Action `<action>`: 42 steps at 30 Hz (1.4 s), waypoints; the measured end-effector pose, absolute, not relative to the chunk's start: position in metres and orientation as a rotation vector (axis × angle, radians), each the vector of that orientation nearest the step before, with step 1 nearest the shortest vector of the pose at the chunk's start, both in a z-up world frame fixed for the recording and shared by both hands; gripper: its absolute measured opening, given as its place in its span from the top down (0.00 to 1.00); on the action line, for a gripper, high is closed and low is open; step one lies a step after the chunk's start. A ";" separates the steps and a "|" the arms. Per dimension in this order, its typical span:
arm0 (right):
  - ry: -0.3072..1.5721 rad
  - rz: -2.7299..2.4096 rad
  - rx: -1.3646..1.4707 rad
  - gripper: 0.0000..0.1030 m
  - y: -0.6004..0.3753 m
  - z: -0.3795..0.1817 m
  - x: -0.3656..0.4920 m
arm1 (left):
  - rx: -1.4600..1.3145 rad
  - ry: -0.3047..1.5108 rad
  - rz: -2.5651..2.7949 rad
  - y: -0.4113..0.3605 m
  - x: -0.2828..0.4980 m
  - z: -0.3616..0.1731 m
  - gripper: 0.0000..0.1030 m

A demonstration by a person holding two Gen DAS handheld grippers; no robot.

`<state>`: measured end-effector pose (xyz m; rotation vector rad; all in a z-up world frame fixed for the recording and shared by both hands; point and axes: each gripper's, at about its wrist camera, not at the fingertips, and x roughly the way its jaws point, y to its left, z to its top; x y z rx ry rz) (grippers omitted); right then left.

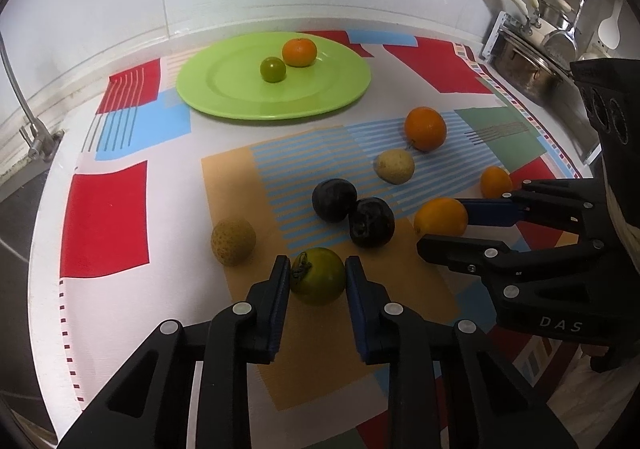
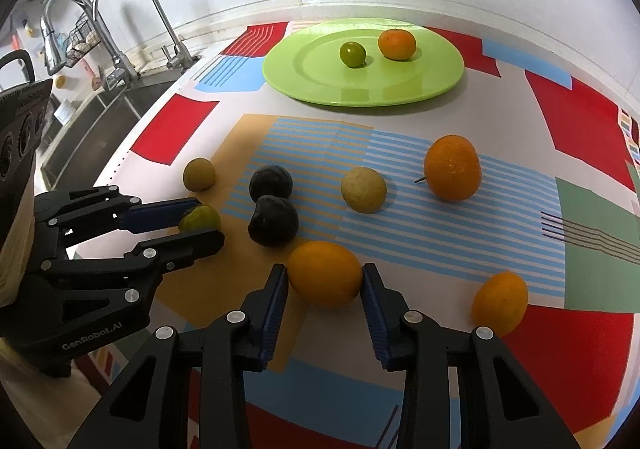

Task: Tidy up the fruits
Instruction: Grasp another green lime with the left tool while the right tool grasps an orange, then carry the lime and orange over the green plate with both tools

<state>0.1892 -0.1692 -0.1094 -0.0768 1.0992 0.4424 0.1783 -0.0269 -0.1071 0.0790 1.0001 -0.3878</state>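
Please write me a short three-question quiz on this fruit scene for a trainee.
1. True or false: the green plate is empty.
2. What do the left tongs grip?
A. a dark plum
B. a green citrus fruit
C. a brown pear
3. How many dark plums lie on the patterned cloth?

Key
1. False: a small green fruit and a mandarin sit on it.
2. B: the pads press on the green citrus fruit, while the right tongs are shut on a yellow-orange fruit.
3. Two, touching: the rear plum and the front plum.
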 end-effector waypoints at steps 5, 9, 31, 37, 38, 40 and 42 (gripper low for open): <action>1.079 0.441 -0.080 0.63 -0.169 -0.103 0.186 | 0.083 0.973 -0.371 -0.026 0.176 -0.099 0.73; 1.053 0.440 -0.079 0.63 -0.170 -0.096 0.185 | 0.081 0.947 -0.362 -0.026 0.176 -0.091 0.73; 0.810 0.456 -0.033 0.63 -0.170 -0.026 0.213 | 0.092 0.702 -0.326 -0.022 0.201 -0.022 0.73; 0.776 0.465 -0.029 0.63 -0.168 -0.014 0.230 | 0.106 0.654 -0.316 -0.023 0.216 -0.011 0.73; 0.772 0.465 -0.029 0.63 -0.168 -0.013 0.234 | 0.112 0.647 -0.314 -0.024 0.220 -0.009 0.73; 0.767 0.468 -0.032 0.63 -0.167 -0.011 0.241 | 0.121 0.634 -0.311 -0.025 0.226 -0.006 0.73; 0.765 0.473 -0.032 0.63 -0.166 -0.009 0.249 | 0.123 0.625 -0.312 -0.026 0.234 -0.003 0.73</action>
